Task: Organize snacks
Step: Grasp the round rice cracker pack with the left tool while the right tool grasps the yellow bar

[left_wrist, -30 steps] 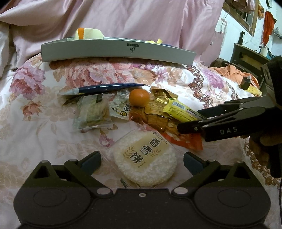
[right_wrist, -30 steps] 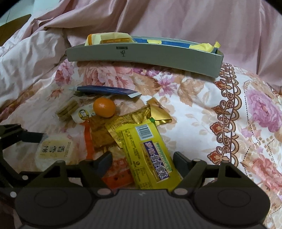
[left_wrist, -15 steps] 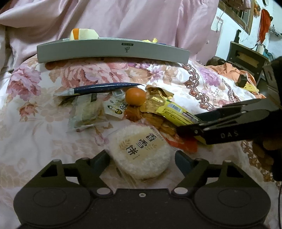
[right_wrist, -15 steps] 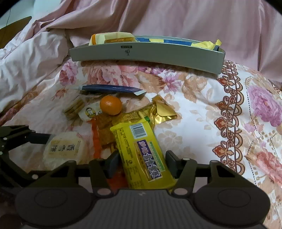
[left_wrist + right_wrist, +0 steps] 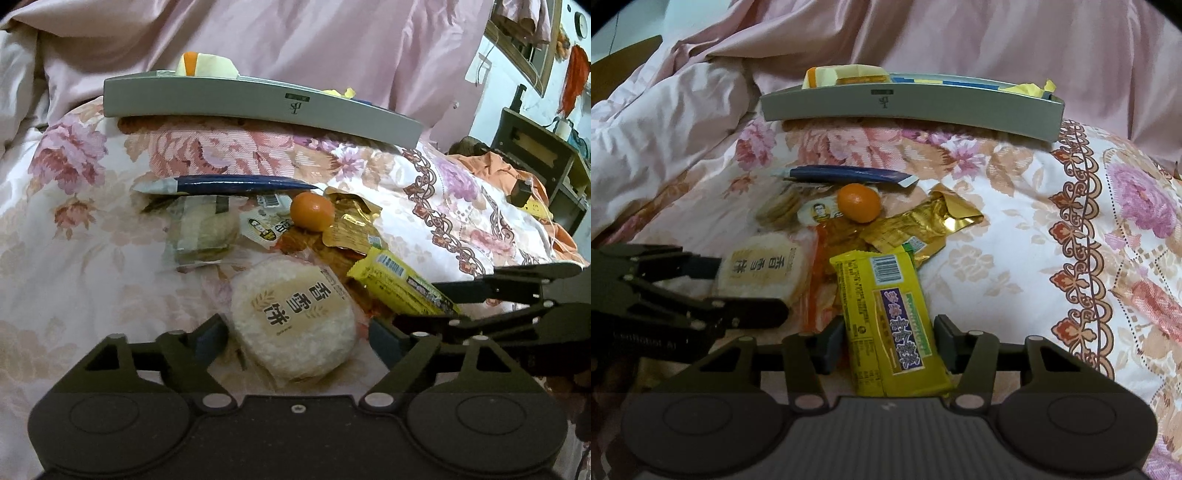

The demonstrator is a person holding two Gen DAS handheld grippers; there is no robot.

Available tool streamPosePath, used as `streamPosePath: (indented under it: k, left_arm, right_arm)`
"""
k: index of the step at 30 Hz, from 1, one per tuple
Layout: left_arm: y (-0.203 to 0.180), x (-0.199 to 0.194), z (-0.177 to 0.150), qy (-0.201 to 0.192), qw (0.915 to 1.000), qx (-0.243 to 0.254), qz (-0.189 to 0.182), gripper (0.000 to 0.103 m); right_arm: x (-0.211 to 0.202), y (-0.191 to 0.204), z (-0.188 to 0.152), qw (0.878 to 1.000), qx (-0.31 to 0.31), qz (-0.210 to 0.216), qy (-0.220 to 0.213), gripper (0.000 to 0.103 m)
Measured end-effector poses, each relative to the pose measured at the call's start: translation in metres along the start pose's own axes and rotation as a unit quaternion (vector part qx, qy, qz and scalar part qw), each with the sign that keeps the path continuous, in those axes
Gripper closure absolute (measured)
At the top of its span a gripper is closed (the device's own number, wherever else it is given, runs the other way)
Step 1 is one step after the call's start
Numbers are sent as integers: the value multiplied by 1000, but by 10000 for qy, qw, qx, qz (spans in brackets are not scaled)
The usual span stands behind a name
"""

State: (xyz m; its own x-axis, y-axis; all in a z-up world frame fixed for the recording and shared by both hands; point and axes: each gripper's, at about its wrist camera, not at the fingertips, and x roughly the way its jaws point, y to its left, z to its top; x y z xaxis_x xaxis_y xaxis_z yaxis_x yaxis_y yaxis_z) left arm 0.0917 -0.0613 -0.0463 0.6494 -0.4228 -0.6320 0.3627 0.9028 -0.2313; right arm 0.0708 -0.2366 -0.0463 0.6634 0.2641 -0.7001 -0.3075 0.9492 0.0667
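Observation:
A pile of snacks lies on a floral quilt. My left gripper point(image 5: 297, 334) is open around a round white rice cracker pack point(image 5: 295, 317), its fingers at both sides; the pack also shows in the right wrist view point(image 5: 762, 271). My right gripper point(image 5: 888, 341) has its fingers against both edges of a yellow snack bar point(image 5: 890, 321); the bar also shows in the left wrist view point(image 5: 400, 286). A small orange point(image 5: 858, 202), a gold wrapper point(image 5: 923, 225), a blue sachet point(image 5: 846, 173) and biscuit packs point(image 5: 779, 206) lie behind.
A grey tray point(image 5: 912, 109) holding yellow and blue packets sits at the back of the quilt, also seen from the left wrist point(image 5: 258, 107). Pink bedding point(image 5: 960, 44) rises behind it. Dark furniture point(image 5: 535, 147) stands at the far right.
Both grippers moved forward and narrowed. The left fingers came around the rice cracker pack; the right fingers closed onto the edges of the yellow bar.

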Motion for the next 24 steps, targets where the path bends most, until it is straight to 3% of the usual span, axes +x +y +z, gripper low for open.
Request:
streamPosePath:
  k: [6,19,21,24]
  left_arm:
    - [-3,9,4,73,9998,81,167,9]
    - [-6,9,1,15,9982,378,473,30]
    - [-6,8,1,-3,9981,391,468,31]
    - [-5,7,0,-35,9984,359,445,31]
  right_arm:
    - [2,3,-4,10000,29,-18,-12,41]
    - [2,14,-13,9995,-239,-206,-64,38]
    - [0,17,-14,9991,-298,-284,-88,47]
    - [-5,20,-18,9984,-364,-378,-204,50]
